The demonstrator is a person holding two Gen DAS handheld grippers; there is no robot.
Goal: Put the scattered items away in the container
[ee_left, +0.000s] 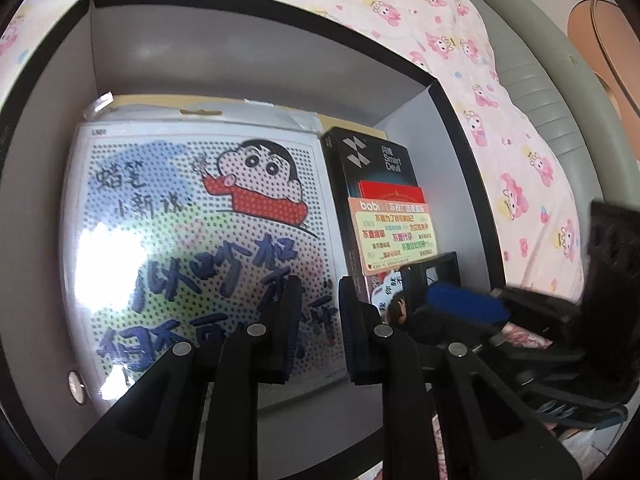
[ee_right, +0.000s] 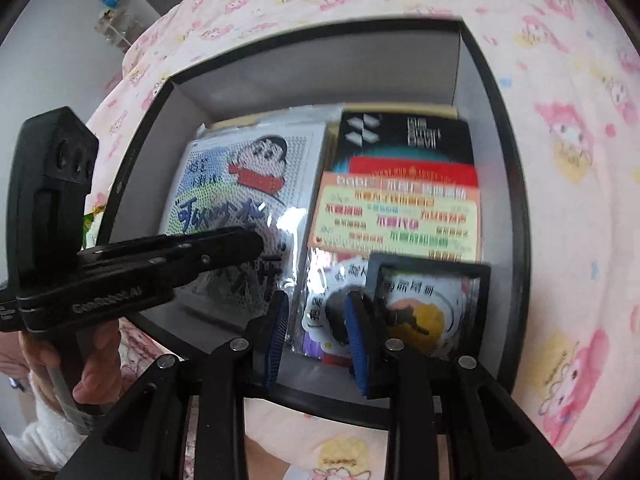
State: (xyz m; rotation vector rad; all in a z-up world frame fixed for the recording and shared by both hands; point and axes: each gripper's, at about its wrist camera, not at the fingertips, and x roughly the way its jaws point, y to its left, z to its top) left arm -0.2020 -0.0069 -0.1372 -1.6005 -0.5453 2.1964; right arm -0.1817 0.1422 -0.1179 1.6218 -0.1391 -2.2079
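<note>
Black-framed small glossy picture card [ee_right: 424, 308] sits in the black-rimmed grey-lined cardboard box [ee_right: 516, 200], at 5 o'clock in its floor, tilted, lower corner resting on the plastic sleeve of cartoon stickers [ee_right: 324, 320]. My right gripper [ee_right: 316, 336] hangs just over it, jaws parted narrow, nothing between the blue pads [ee_right: 280, 332]; right pad looks close to the frame's left edge, contact I cannot tell. My judgement: card is light, thin, stiff, slick-faced; pinch an edge of the frame, not the face, or it will skate. Around it: yellow-green printed card with red lettering [ee_right: 396, 216] at 12 o'clock of it, overlapping a red card [ee_right: 412, 168] and the black flat Smart Devil carton [ee_right: 404, 132] at the far right. Big bagged peg-board picture of a cartoon boy in a red scarf [ee_left: 200, 240] fills the box's left half; bag is floppy and shiny. My left gripper [ee_left: 316, 328] hovers over that board's near edge, jaws narrowly apart, holding nothing. Box rests on a pink cartoon-print bedsheet [ee_right: 560, 120].
</note>
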